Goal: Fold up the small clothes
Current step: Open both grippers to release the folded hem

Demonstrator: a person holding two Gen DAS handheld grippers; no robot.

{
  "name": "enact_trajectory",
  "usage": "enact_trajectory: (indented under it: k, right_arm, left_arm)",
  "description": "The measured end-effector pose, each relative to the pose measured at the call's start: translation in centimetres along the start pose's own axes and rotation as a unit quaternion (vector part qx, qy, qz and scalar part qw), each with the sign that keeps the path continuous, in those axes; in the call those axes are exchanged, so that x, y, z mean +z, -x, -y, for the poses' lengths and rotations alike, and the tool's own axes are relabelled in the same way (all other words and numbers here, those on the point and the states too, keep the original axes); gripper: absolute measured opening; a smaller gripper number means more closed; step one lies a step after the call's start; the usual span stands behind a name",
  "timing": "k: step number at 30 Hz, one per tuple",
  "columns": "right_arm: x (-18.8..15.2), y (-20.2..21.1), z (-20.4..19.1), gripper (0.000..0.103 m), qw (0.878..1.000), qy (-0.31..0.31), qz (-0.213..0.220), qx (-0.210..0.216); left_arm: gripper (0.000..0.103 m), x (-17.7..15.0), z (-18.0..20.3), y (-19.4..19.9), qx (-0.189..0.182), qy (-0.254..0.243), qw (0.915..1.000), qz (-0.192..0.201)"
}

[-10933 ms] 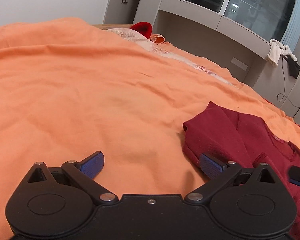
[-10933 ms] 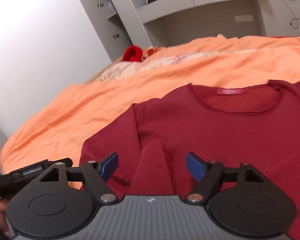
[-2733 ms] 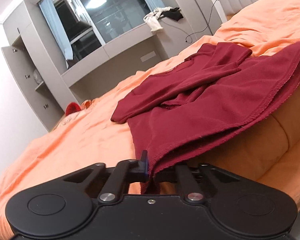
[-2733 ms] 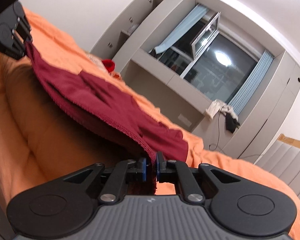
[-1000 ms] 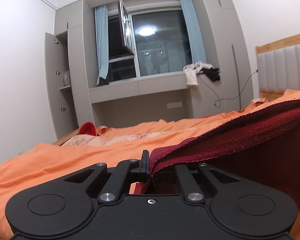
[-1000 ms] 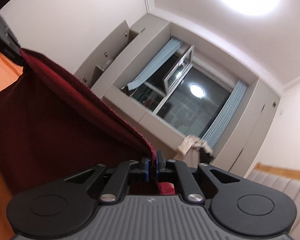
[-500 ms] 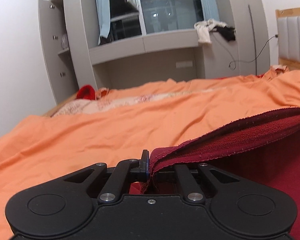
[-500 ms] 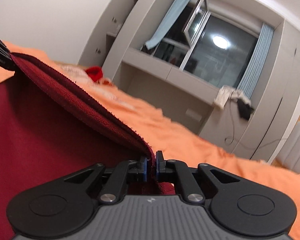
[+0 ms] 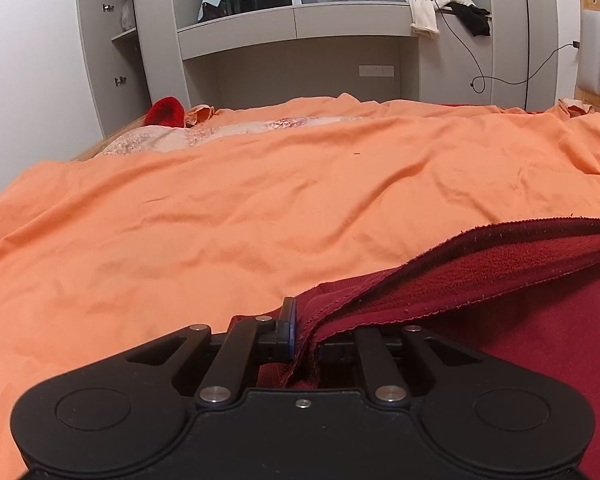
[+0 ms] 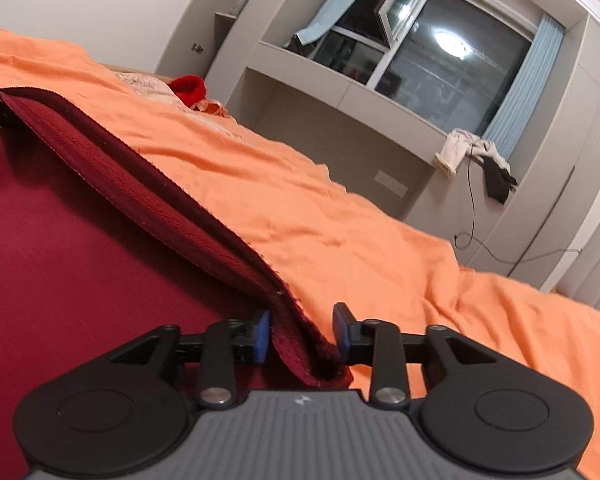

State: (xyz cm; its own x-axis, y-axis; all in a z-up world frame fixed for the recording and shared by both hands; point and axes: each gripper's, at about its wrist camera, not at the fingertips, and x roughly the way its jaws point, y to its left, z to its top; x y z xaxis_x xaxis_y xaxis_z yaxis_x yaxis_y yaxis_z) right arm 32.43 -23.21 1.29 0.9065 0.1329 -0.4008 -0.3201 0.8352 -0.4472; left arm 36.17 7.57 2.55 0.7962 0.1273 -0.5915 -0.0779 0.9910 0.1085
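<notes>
One maroon garment (image 9: 540,320), two grippers (image 10: 300,334)

the orange bedspread (image 9: 260,216) is lying open and bare from about 9 o'clock round to 1 o'clock ahead of the left gripper (image 9: 305,338), giving free passage across it. the dark red sweater (image 9: 540,320) is taking up the 2 to 5 o'clock side, its folded-over hem (image 9: 480,268) lying raised above the layer beneath. far off at 11 o'clock a red item (image 9: 165,111) and a patterned cloth (image 9: 220,136) are sitting by the bed's far edge, and the grey wall unit (image 9: 300,40) is closing off 12 o'clock. ahead of the right gripper (image 10: 302,338) the bedspread is running clear from 12 to 3 o'clock; the sweater is filling 8 to 11 o'clock, its hem lying between the parted jaws.
</notes>
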Motion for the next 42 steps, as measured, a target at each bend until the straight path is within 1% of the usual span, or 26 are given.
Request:
enact_trajectory:
  k: [1,3,4,6,7,9,10,11,12,13,16,18,21,23,25,27,30,32,35,38,42]
  right_arm:
    - [-0.1,0.1,0.1,0.042,1.000,-0.004,-0.001,-0.001]
    - [-0.1,0.2,0.3,0.056,1.000,-0.011,-0.002,-0.008]
    - [-0.1,0.3,0.4,0.060,1.000,-0.013,-0.001,-0.012]
    - [0.1,0.2,0.7,0.075,1.000,-0.016,0.001,-0.015]
    - [0.0,0.4,0.7,0.078,1.000,-0.017,0.002,-0.016]
    - [0.1,0.6,0.7,0.092,1.000,-0.018,0.005,-0.016]
    - [0.1,0.6,0.8,0.094,1.000,-0.017,0.006,-0.018]
    - [0.0,0.8,0.8,0.097,1.000,-0.016,0.008,-0.020]
    - [0.0,1.0,0.8,0.101,1.000,-0.016,0.009,-0.023]
    - [0.0,1.1,0.8,0.102,0.999,-0.016,0.011,-0.026]
    - [-0.2,1.1,1.1,0.103,0.999,-0.017,0.009,-0.030]
    - [-0.4,1.0,1.4,0.103,0.999,-0.020,0.005,-0.038]
    - [-0.7,0.7,2.0,0.103,0.998,-0.028,-0.003,-0.057]
    - [-0.9,0.3,2.4,0.103,0.996,-0.030,-0.015,-0.081]
    - [-1.3,-0.2,2.8,0.103,0.994,-0.031,-0.030,-0.104]
    - [-1.7,-0.7,3.3,0.103,0.993,-0.046,-0.041,-0.104]
    - [-2.3,-1.3,4.8,0.103,0.988,-0.094,-0.063,-0.101]
    - [-2.7,-1.1,6.0,0.103,0.984,-0.140,-0.066,-0.091]
    - [-3.3,-0.8,7.8,0.103,0.973,-0.194,-0.079,-0.093]
    - [-4.3,-0.6,9.5,0.103,0.960,-0.250,-0.096,-0.082]
    - [-5.1,1.2,11.5,0.103,0.943,-0.313,-0.091,-0.074]
  left_arm:
    - [0.012,0.0,0.0,0.0,0.000,0.001,1.0000,0.000]
    - [0.014,-0.1,0.2,0.2,0.000,0.002,1.0000,-0.001]
    - [0.014,-0.1,0.2,0.2,0.000,0.002,1.0000,-0.002]
    - [0.016,0.1,0.2,0.2,0.000,0.005,1.0000,-0.002]
    - [0.017,0.1,0.1,0.3,-0.001,0.007,1.0000,-0.002]
    - [0.023,0.1,-0.1,0.4,-0.001,0.012,0.9999,-0.001]
    - [0.048,0.0,-0.2,0.5,0.008,0.016,0.9998,0.000]
    - [0.080,-0.1,-0.3,0.6,0.024,0.021,0.9995,-0.001]
    - [0.089,-0.2,-0.7,0.7,0.040,0.029,0.9988,0.001]
    - [0.091,-0.2,-1.1,0.9,0.044,0.039,0.9982,0.006]
    - [0.090,-0.2,-2.6,1.2,0.026,0.079,0.9965,0.001]
    - [0.090,-0.3,-3.0,1.1,0.023,0.091,0.9955,-0.003]
    - [0.090,-0.4,-2.9,1.0,0.023,0.089,0.9958,-0.004]
    - [0.091,-0.4,-2.7,0.9,0.023,0.081,0.9964,-0.004]
    - [0.092,-0.6,-2.5,0.6,0.029,0.074,0.9968,-0.012]
    - [0.093,-0.8,-2.4,0.0,0.036,0.068,0.9967,-0.028]
    - [0.096,-1.0,-2.6,-0.5,0.036,0.072,0.9959,-0.040]
    - [0.096,-1.1,-2.7,-0.5,0.036,0.075,0.9957,-0.040]
    - [0.097,-1.2,-2.7,-0.6,0.039,0.075,0.9957,-0.039]
    - [0.098,-1.1,-2.5,-0.5,0.040,0.074,0.9958,-0.036]
    - [0.099,-1.2,-2.5,0.2,0.029,0.070,0.9969,-0.019]
